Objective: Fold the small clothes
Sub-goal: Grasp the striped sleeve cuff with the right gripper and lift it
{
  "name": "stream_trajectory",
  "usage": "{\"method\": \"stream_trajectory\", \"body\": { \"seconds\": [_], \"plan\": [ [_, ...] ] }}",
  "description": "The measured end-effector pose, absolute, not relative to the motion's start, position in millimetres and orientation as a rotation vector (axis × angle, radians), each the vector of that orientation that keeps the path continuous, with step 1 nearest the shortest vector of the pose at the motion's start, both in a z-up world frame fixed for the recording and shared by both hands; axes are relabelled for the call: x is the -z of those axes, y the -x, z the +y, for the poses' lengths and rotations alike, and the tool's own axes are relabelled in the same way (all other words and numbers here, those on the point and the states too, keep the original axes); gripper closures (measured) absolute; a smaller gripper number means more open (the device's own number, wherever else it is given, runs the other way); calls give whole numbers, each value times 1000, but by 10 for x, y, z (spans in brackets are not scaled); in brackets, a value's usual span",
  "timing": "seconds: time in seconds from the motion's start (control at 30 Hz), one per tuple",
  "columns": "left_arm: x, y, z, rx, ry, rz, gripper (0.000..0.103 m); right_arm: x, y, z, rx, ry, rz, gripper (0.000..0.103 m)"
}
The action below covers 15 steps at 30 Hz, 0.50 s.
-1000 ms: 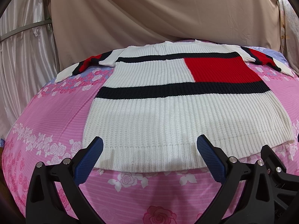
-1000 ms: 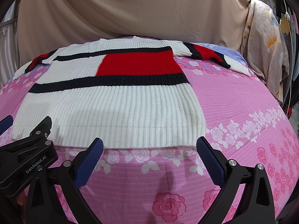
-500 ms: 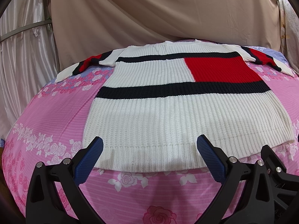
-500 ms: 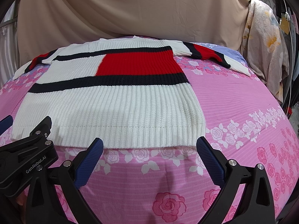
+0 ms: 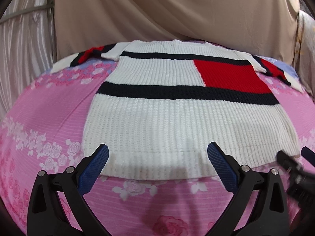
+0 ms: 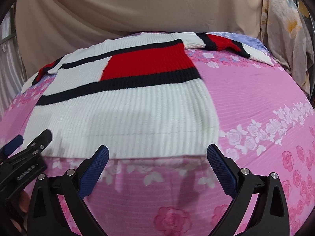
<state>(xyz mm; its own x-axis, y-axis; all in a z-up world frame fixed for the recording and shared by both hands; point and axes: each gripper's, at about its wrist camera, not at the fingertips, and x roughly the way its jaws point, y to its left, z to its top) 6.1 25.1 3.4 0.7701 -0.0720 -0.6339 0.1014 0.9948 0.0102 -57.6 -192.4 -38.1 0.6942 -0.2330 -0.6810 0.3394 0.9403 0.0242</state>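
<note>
A white knit sweater (image 5: 177,118) with dark stripes and a red block lies flat on the pink floral bed, sleeves spread to both sides; it also shows in the right wrist view (image 6: 128,114). My left gripper (image 5: 157,157) is open and empty, its fingertips over the hem's left half. My right gripper (image 6: 157,157) is open and empty, just in front of the hem's right half. Each gripper shows at the edge of the other's view: the right one (image 5: 295,169) and the left one (image 6: 25,157).
The pink floral bedsheet (image 5: 43,122) covers the bed (image 6: 256,102). A beige curtain (image 5: 167,9) hangs behind. A satin curtain (image 5: 21,45) hangs at far left. Floral fabric (image 6: 285,29) hangs at far right.
Both grippers have moved forward and a little lower toward the sweater's hem. The right wrist view has tilted. Both stay open.
</note>
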Motion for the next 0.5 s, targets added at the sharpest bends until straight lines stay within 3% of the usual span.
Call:
{"method": "stream_trajectory", "body": {
  "seconds": [0.27,0.5],
  "plan": [
    [-397,-529,759,51,61,684,5,-68,96,-3829,502,-358,658,5],
    [-370,-908,817,38,44,677,5,20,-686,-5430,584,-621,671,5]
  ]
}}
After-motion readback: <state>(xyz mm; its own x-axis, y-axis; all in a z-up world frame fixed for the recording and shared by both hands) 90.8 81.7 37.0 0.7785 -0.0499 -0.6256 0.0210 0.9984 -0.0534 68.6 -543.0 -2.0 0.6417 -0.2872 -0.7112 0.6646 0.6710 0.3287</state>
